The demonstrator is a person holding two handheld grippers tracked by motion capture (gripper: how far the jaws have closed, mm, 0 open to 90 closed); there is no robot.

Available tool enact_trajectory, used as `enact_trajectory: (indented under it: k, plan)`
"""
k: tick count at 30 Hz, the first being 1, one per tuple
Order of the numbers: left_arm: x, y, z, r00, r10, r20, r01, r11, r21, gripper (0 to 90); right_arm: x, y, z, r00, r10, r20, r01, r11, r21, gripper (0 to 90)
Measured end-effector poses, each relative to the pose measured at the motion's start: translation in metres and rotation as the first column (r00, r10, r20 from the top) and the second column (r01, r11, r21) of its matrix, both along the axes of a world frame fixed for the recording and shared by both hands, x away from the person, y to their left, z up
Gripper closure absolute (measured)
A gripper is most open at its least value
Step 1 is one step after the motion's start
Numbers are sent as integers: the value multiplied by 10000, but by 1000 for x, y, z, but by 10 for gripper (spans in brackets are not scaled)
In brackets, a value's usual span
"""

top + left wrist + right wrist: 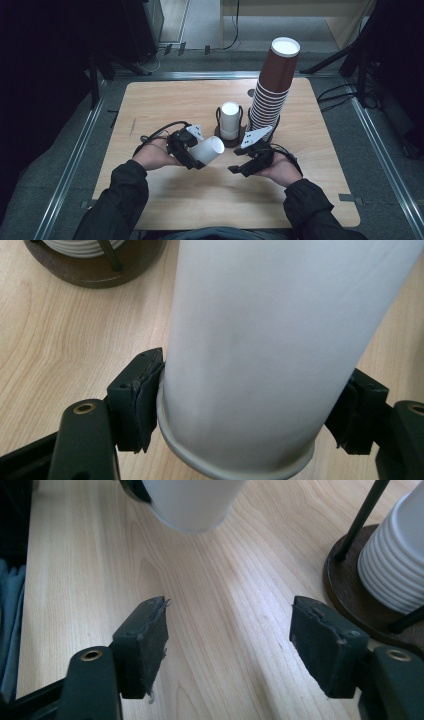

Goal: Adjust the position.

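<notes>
the left gripper's [192, 156] fingers [137, 400] were clamped near the rim of a white paper cup [260, 355], held tilted just above the surface [165, 110]. the right gripper's [250, 162] fingers [145, 647] stood apart, empty. too hard a squeeze could crush the thin wall. the wooden holder [235, 141] held nested white cups [230, 120]; a brown cup stack [272, 85] rose beside it.

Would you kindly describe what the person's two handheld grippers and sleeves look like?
Both are black two-jaw tools with rectangular, worn black pads and brass-coloured rivets. The left gripper and right gripper each carry a grey three-cornered plate on top and trail a black cable. The person's sleeves are dark, jacket-like.
</notes>
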State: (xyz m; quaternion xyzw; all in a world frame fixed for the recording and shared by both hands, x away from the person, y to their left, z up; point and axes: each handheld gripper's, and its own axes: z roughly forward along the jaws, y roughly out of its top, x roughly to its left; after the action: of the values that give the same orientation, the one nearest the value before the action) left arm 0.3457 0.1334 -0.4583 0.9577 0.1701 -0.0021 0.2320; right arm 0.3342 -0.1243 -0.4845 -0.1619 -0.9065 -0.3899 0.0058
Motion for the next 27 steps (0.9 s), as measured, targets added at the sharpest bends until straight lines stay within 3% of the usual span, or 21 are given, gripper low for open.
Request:
enact_trajectory:
  k: [6,12,18,27]
  plan:
    - [-1,-8,-5,9999,-105,-115,108,9995,283,264,-2,3,3,9996,136,262,-144,9994,305,274]
    - [-4,-16,-9,9995,-220,-224,229,9988,432,264,-3,6,5,9991,350,244,-362,9980,519,258]
    - [-10,-28,-13,9977,-610,-302,632,9951,756,264,-5,8,8,9978,573,322,-596,9953,757,247]
    - [-16,-38,-16,9949,-932,-396,963,9916,859,264,-8,14,9,9957,859,361,-887,9925,841,239]
